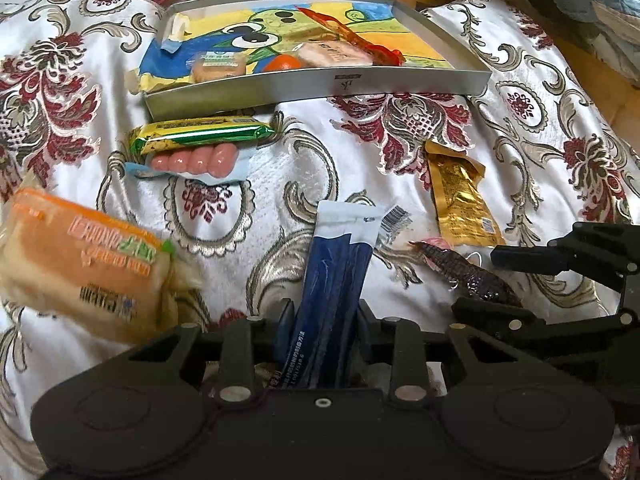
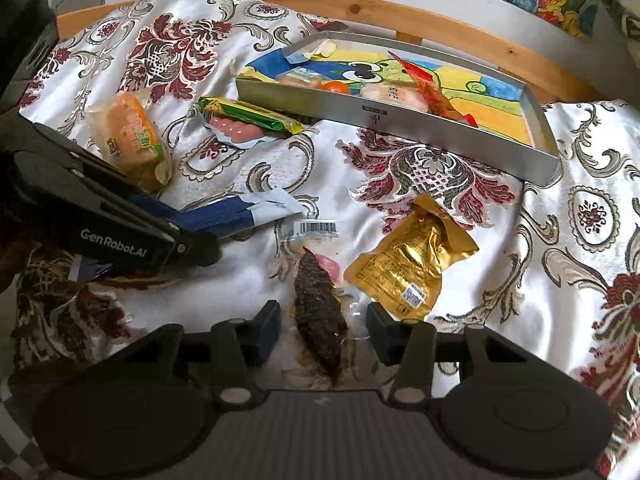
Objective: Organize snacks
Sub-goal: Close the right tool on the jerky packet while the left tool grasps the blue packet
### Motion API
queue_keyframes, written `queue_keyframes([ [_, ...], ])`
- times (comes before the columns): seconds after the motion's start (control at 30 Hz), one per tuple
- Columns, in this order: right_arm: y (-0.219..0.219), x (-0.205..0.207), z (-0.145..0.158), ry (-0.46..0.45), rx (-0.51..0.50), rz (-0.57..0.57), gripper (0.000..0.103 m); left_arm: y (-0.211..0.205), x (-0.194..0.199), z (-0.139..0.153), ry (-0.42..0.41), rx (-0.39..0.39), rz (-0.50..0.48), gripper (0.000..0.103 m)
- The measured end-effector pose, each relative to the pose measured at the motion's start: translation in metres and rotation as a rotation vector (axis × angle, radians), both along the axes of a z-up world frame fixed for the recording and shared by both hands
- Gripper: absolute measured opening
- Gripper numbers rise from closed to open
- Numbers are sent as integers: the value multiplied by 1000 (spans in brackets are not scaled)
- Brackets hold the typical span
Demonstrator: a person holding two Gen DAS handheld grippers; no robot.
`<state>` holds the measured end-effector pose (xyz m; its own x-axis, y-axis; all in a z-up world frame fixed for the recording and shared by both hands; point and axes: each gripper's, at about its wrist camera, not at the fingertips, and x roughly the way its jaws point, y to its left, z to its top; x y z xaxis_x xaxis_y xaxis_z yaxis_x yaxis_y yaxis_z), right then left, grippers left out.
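Gripping item 1, a dark blue stick sachet (image 1: 340, 264) with a pale end, the left gripper (image 1: 324, 320) has its jaws closed tight on the sachet's lower part; the pale end points toward the tray.

Item 2: right gripper (image 2: 323, 332), jaws spread apart, one finger on each side of a dark, rough-textured snack in clear wrap (image 2: 318, 312); neither finger can be seen touching it. A barcode label (image 2: 316, 227) shows at the wrap's far end.

Item 3: gold foil pouch (image 2: 412, 264), lying on the cloth just beside the dark snack, on its right.

Item 4: orange bread packet (image 1: 84, 268), on the cloth left of the sachet.

Item 5: green-and-yellow wrapped bar (image 1: 200, 136), lying against the near wall of the tray, with a pack of pink sausages (image 1: 196, 160) touching it on the near side.

Item 6: shallow grey tray (image 1: 320, 84), lined with a bright cartoon picture. Contents: two pale wrapped cakes (image 1: 332, 54), one small orange fruit (image 1: 282, 63), one red-orange wrapper (image 1: 360, 40).

Surface: white cloth with red floral pattern (image 1: 420, 128), wooden frame (image 2: 360, 8) at the far edge.
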<state>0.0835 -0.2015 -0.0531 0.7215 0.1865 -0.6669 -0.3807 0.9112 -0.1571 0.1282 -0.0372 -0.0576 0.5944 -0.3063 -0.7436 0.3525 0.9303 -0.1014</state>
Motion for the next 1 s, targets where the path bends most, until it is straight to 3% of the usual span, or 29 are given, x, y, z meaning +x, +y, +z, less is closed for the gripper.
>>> queue_keyframes([
  [0.43,7,-19,5,-34,1,-18,51,-2,-16,5,-16,-16,8,29],
  [0.6,14,-25,7,-79,-49,-13,51,-10,-24,9,-65,11,-24,29],
  [1.0,11,-31,17,-134,-47,-34,51,-14,-32,21,-148,6,-30,29],
])
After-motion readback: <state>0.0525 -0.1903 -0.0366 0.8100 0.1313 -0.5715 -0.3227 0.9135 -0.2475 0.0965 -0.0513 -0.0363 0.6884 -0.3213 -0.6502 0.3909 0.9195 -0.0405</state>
